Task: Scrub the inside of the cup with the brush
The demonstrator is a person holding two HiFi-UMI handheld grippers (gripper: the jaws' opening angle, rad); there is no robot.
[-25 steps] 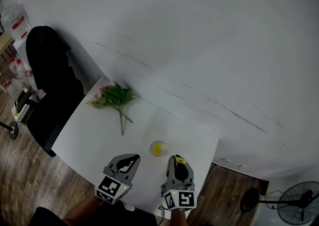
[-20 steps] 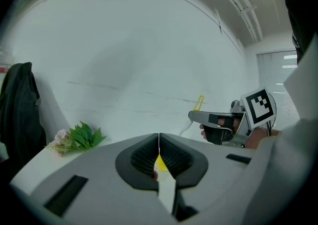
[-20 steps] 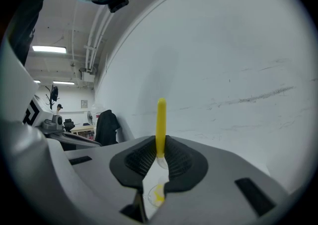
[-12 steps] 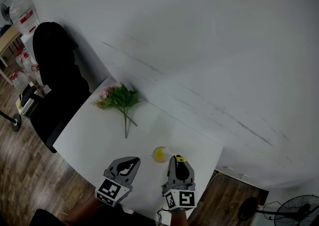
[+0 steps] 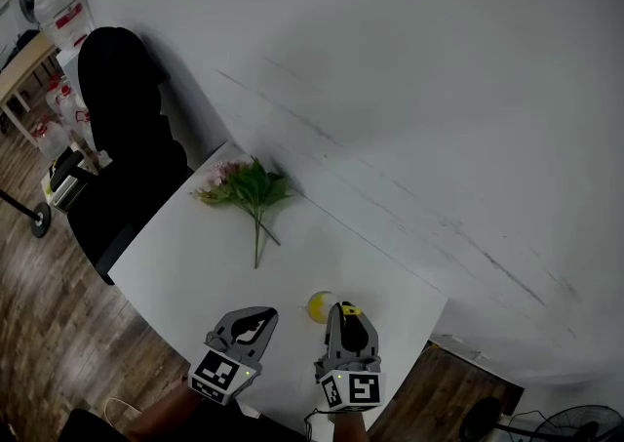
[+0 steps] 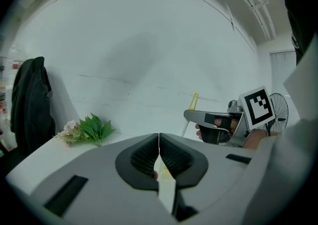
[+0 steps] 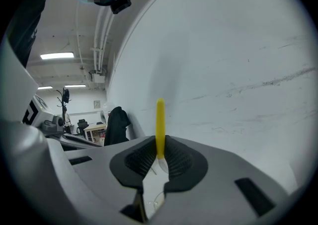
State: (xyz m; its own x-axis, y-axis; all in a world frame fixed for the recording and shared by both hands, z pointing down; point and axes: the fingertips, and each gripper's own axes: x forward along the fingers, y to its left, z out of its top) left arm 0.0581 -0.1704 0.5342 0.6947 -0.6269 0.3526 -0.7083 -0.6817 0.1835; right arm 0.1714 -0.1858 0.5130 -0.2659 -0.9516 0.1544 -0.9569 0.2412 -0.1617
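A white table [image 5: 195,264] fills the lower centre of the head view, with a black-draped chair [image 5: 122,138] at upper left and a flower sprig [image 5: 249,191] mid-frame. At the bottom edge, the left gripper [image 5: 258,315] has its jaws pressed together on nothing. The right gripper [image 5: 343,313] clamps the yellow brush [image 7: 160,119] upright. The cup [image 5: 318,306] stands on the table between their tips.

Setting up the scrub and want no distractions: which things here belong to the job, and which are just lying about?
For the job: cup; yellow brush, clamped in the right gripper; left gripper, shut and empty.
Lying about: flower bunch; dark jacket.
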